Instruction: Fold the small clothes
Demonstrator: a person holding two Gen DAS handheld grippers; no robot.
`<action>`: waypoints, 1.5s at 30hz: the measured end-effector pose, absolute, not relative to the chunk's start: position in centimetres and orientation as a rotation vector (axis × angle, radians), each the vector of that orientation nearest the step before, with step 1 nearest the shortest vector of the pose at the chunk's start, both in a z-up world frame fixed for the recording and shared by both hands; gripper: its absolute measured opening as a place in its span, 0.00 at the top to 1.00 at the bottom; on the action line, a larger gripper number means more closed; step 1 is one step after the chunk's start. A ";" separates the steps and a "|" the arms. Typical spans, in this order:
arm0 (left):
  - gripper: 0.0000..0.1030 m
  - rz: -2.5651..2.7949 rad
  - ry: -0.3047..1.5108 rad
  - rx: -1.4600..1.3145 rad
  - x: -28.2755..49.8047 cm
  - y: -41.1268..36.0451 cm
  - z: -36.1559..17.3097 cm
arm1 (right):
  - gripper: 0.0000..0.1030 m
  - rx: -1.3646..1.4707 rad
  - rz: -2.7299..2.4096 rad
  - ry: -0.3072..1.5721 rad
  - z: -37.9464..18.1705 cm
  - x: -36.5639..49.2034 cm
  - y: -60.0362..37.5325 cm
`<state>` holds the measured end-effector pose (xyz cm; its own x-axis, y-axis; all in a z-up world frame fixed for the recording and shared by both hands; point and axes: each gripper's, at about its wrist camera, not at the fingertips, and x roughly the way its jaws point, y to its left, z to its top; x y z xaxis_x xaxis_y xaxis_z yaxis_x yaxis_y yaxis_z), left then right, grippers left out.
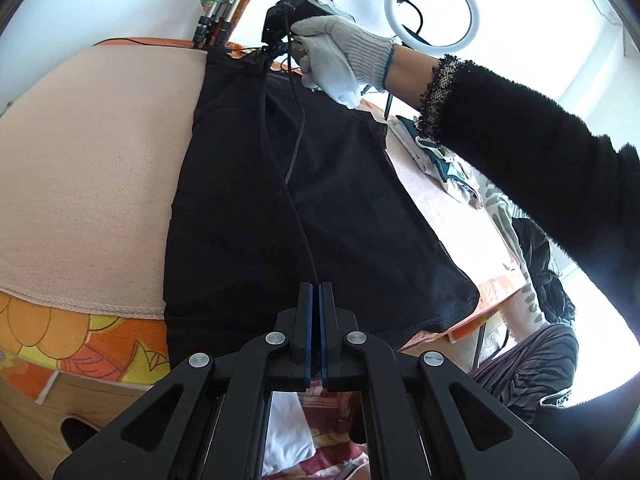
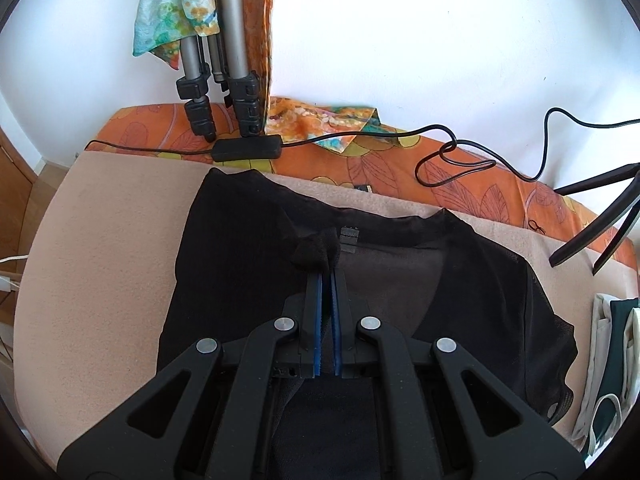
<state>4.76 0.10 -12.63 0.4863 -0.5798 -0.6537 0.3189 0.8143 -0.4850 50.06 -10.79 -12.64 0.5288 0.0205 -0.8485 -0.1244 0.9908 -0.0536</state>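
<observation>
Table in orange floral cloth (image 2: 460, 176); beige mat (image 2: 100, 240) on it, black garment (image 2: 400, 280) spread under right gripper (image 2: 327, 276)

The black garment (image 2: 400, 280) I'm folding lies spread on the beige blanket (image 2: 100, 240), thin and partly sheer. Its neckline, with a small label, points toward the blanket's far edge. A bunch of fabric near the collar is lifted. Its hemmed bottom edge (image 1: 440, 320) hangs over the blanket's near edge.
</observation>
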 end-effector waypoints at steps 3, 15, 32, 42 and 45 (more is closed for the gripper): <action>0.99 -0.571 0.925 -0.310 5.1 -0.4 -12.8 | 0.95 -0.107 0.088 1.018 -13.2 50.3 -10.8; 0.60 -0.678 0.921 -0.332 4.1 -1.5 -11.7 | 0.37 -0.146 0.092 0.949 -9.2 48.3 -12.0; 0.57 -0.674 0.797 -0.161 -1.4 -0.9 -8.2 | 0.32 -0.039 0.167 0.759 3.7 30.8 -24.0; 0.57 -0.710 0.729 0.017 -1.5 -7.3 -8.1 | 0.32 0.076 0.161 0.706 3.6 22.2 -33.8; 0.57 -0.745 0.729 0.034 -1.2 -9.5 -8.2 | 0.32 0.091 0.154 0.706 3.1 20.4 -36.8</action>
